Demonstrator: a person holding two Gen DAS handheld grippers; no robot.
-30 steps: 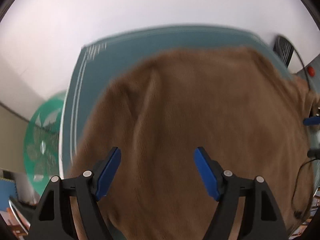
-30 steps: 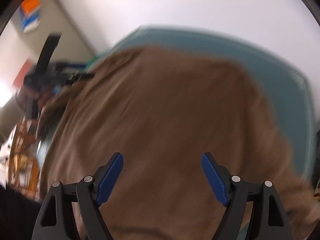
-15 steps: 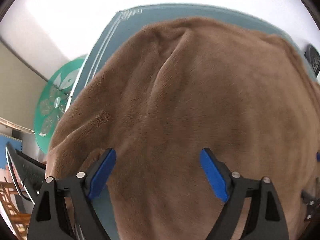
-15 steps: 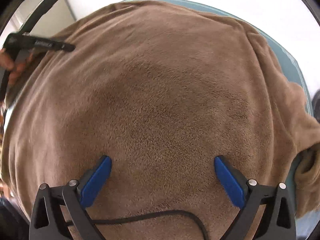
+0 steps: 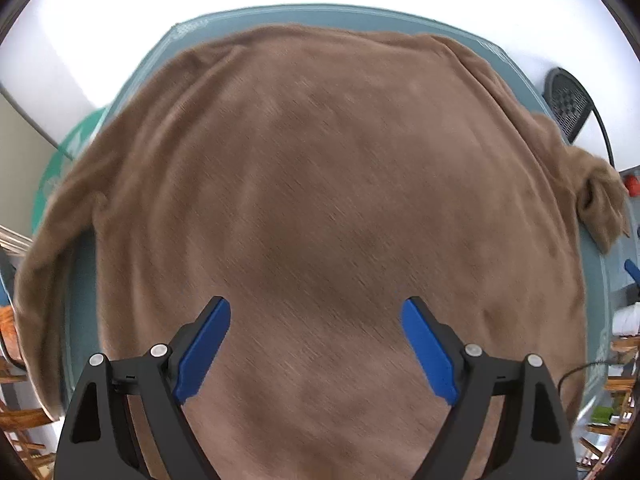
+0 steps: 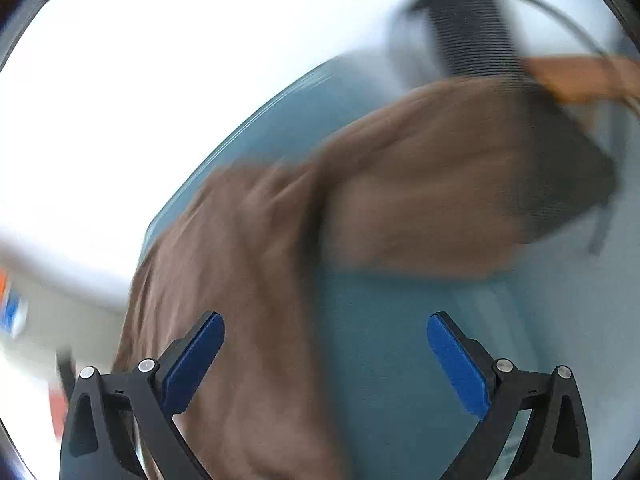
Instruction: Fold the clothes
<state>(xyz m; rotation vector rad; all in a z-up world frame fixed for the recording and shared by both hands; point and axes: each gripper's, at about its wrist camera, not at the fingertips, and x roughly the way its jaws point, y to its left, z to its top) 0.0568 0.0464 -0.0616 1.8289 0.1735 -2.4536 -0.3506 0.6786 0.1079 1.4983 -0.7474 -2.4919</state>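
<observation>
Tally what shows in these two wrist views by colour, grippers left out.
Brown: 1, the sweater
Teal: 2, the mat under it and a round patterned disc off the mat's left edge
Black: 1, a slatted device with a cable, at the mat's far right
Total: 4

The left gripper (image 5: 316, 344) points steeply down over the garment (image 5: 320, 200). Its two blue pads (image 5: 204, 348) stand wide apart above the middle of the garment and do not press on it; nothing is between them. The right gripper (image 6: 326, 360) points down at a slant, beside the garment's edge. Its pads (image 6: 456, 364) are spread fully, one above the garment, the other off its edge. They hold nothing. This view is blurred.
</observation>
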